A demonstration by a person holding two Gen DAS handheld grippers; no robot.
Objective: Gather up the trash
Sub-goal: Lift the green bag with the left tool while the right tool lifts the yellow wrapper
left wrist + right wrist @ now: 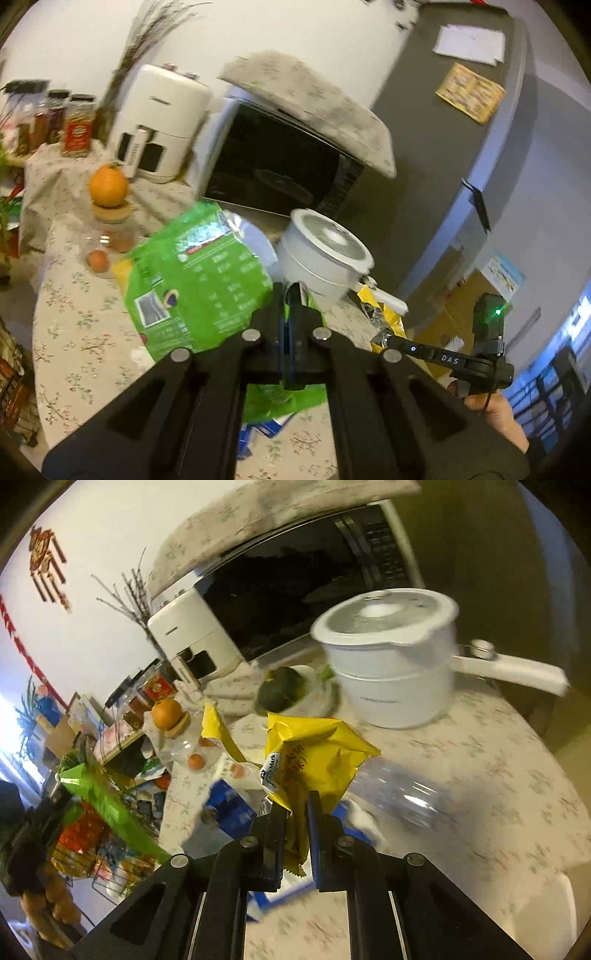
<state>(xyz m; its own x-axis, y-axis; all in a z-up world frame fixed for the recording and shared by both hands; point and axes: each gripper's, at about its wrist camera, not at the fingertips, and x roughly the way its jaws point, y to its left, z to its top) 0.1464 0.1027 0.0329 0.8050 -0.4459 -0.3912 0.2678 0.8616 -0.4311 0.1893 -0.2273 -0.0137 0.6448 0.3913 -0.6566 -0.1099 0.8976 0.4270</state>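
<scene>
Between the closed jaws of the left hand-held gripper (pixel 290 291) hangs a green wrapper (pixel 199 280), while the right hand-held gripper (pixel 297 805) pinches a yellow wrapper (pixel 314 753), both lifted clear of the floral bench (pixel 498 775). Beyond, a clear bottle (pixel 399 794) and blue packet (pixel 231 808) remain near the white pot (pixel 391 672). Grips should probably stay firm until both wrappers reach the bin, since thin foil slips easily.
</scene>
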